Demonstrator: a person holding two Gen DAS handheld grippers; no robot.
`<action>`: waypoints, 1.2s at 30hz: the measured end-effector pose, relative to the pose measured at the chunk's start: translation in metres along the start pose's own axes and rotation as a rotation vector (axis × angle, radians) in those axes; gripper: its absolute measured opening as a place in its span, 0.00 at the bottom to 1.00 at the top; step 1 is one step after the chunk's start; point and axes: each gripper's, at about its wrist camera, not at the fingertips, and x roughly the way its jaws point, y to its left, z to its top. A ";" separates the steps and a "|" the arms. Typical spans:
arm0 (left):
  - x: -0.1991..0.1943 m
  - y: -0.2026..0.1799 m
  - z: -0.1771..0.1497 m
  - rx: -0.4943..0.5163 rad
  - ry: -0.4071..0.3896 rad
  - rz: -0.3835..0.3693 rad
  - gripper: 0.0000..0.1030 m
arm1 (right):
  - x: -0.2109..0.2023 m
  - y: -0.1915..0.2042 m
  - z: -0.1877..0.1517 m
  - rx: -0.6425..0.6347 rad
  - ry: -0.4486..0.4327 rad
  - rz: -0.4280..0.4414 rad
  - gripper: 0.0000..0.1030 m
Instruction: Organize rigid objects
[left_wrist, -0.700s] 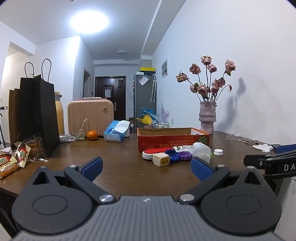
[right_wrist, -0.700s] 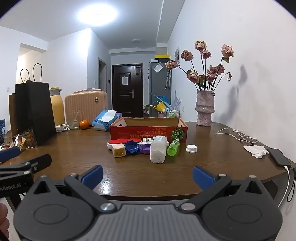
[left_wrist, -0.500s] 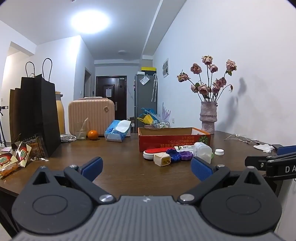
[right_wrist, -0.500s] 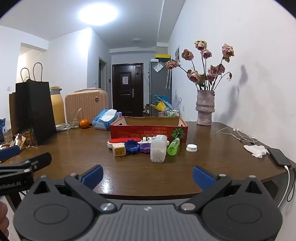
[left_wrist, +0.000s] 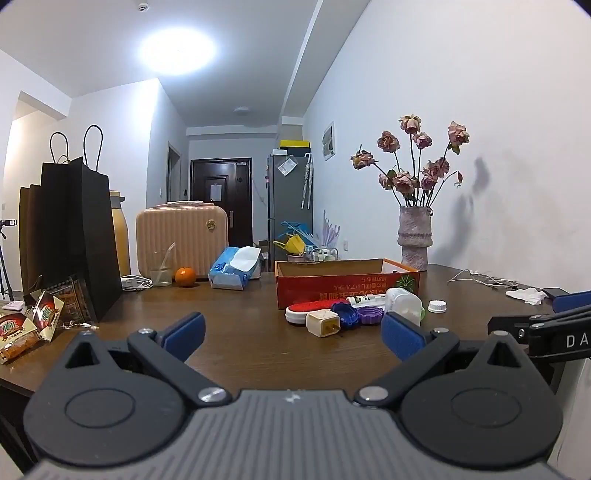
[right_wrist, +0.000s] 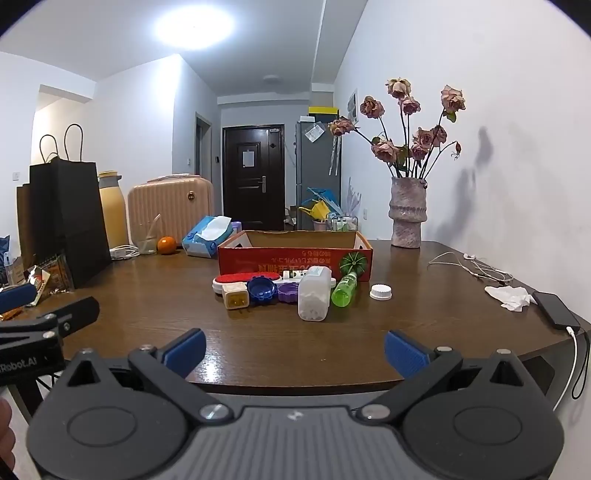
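We're holding both tools off the near edge of the bench (right_wrist: 424, 317), pointing across it. Going left to right: black paper bags (right_wrist: 70, 218) are standing by the left edge w/ snack packets (left_wrist: 22, 328) lying in front of them. The left tool (left_wrist: 291, 328) is hanging released, jaws spread wide, nothing btwn them. Toward the far left corner a pink case (right_wrist: 171, 206), an orange (right_wrist: 166, 244) and a tissue pack (right_wrist: 207, 236) are sitting side by side.

Mid-bench, the red cardboard box (right_wrist: 295, 254) is sitting open-topped, and the rigid objects are lying in a tight row just in front of its near wall: red-topped brush (right_wrist: 240, 278), beige plug (right_wrist: 235, 299), blue cap (right_wrist: 261, 290), purple cap (right_wrist: 288, 291), clear white bottle (right_wrist: 314, 295) standing upright, green bottle (right_wrist: 344, 291) lying on its side. A white cap (right_wrist: 381, 292) is sitting apart to their right.

The right tool (right_wrist: 295, 350) is also hanging released, jaws wide, empty. Vase w/ dried roses (right_wrist: 406, 218) is standing at the far right; earphone cable (right_wrist: 472, 267), a crumpled tissue (right_wrist: 511, 297) and a phone (right_wrist: 556, 310) are lying along the right edge.
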 end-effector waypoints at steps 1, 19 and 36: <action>0.000 0.000 0.000 0.001 0.000 0.000 1.00 | 0.000 0.000 0.000 -0.001 0.000 -0.001 1.00; 0.000 -0.001 0.000 0.008 -0.002 -0.004 1.00 | -0.002 0.001 -0.001 0.006 -0.002 0.000 1.00; 0.000 -0.001 0.000 0.007 -0.001 -0.003 1.00 | -0.003 -0.004 -0.001 0.030 0.000 0.014 1.00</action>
